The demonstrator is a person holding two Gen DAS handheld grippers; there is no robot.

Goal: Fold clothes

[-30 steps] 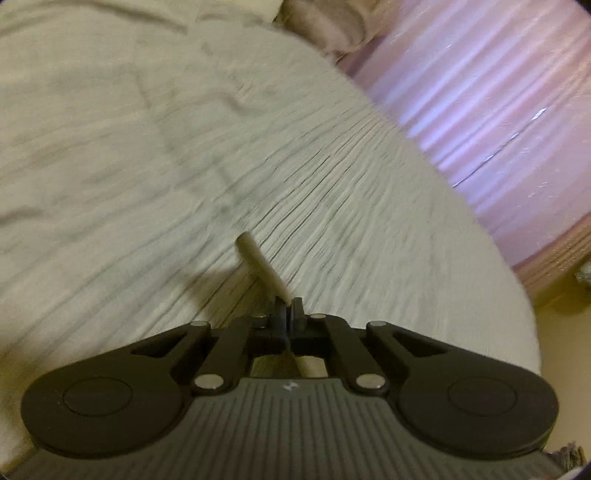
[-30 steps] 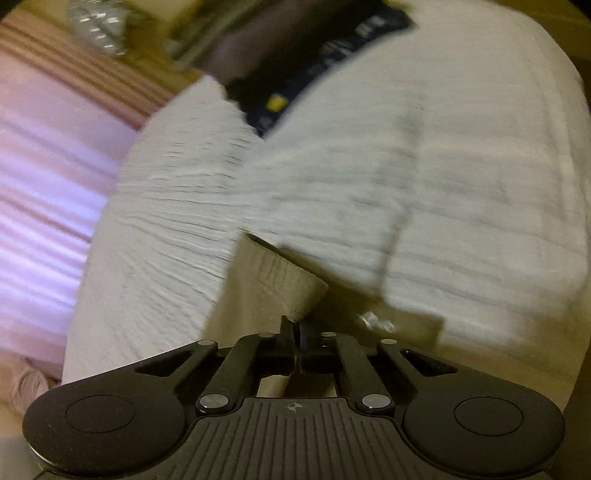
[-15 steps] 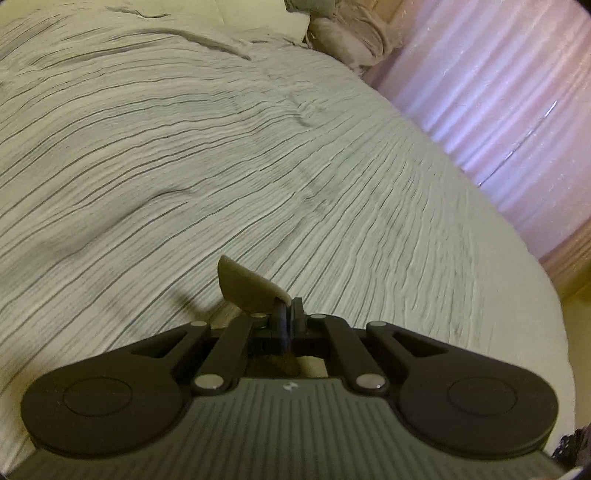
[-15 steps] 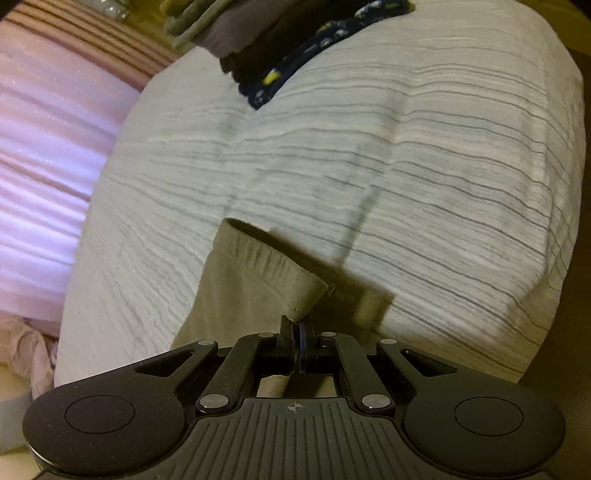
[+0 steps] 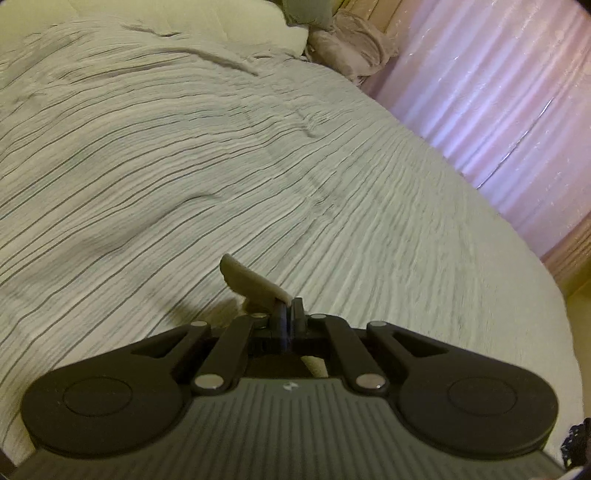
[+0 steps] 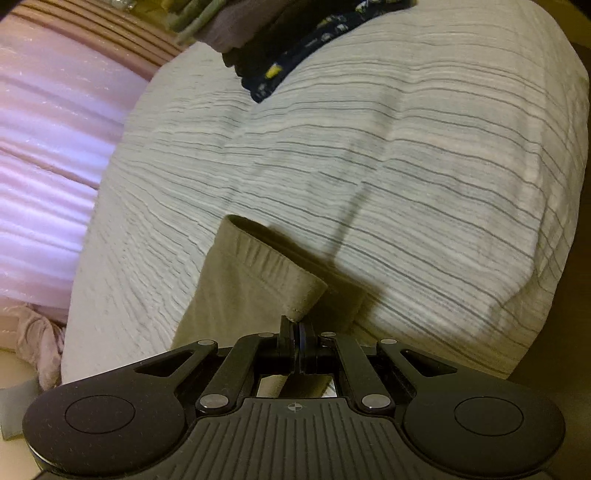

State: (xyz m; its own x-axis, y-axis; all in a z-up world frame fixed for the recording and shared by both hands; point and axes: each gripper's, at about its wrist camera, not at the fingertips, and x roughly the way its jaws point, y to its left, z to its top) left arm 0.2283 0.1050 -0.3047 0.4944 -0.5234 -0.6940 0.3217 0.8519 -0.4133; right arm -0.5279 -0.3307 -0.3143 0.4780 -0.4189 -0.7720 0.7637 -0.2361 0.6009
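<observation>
Khaki garment (image 6: 243, 280) was the one piece in play, held up over the striped bedspread (image 6: 406, 166) by two corners. In the left wrist view, going from left to right, the bedspread (image 5: 147, 166) filled most of the frame, a cream pillow (image 5: 207, 22) lay at its far end, and a bunched mauve cloth (image 5: 354, 40) sat just beside that pillow. At the bedspread's near edge the left gripper (image 5: 289, 308) had its jaws pressed together on a small flap of the garment (image 5: 251, 282), which stuck up and to the left above the bedspread. Pink curtains (image 5: 498, 110) hung beyond the bedspread's right side.

In the right wrist view, pink curtains (image 6: 48, 155) stood past the bedspread's left side. The garment's gathered, elastic-looking hem hung over the bedspread's near left part, its body dropping below the frame. The right gripper (image 6: 296, 326) was clamped on the hem's corner, jaws together. At the bedspread's far edge lay a heap of dark clothes (image 6: 295, 48), one apparently a navy print, though blur hid the detail.
</observation>
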